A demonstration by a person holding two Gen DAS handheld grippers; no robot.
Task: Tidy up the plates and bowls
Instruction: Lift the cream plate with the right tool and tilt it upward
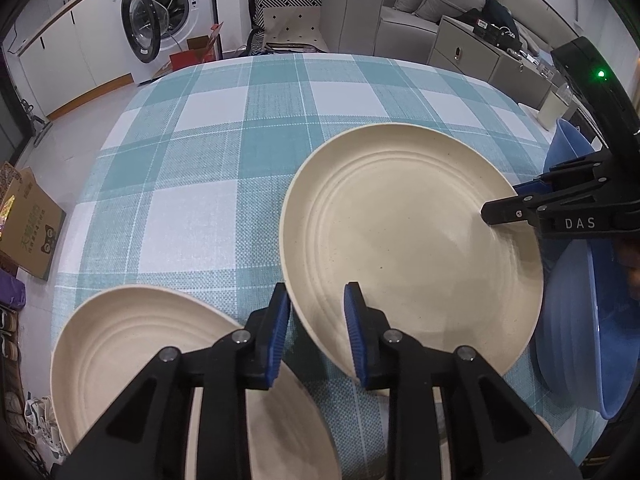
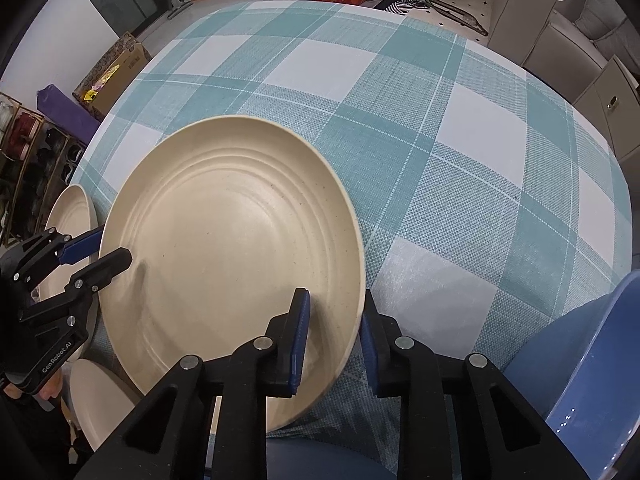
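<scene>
A large cream plate sits over the teal checked tablecloth, held at opposite rims. My left gripper is shut on its near-left rim, one blue pad above and one below. My right gripper is shut on the opposite rim in the same way. A second cream plate lies left of the held one, and a third cream plate shows below it. Blue bowls stand on the right side.
The far half of the table shows only cloth. Beyond its edges are a washing machine, a grey sofa, a low cabinet, a cardboard box on the floor and a shoe rack.
</scene>
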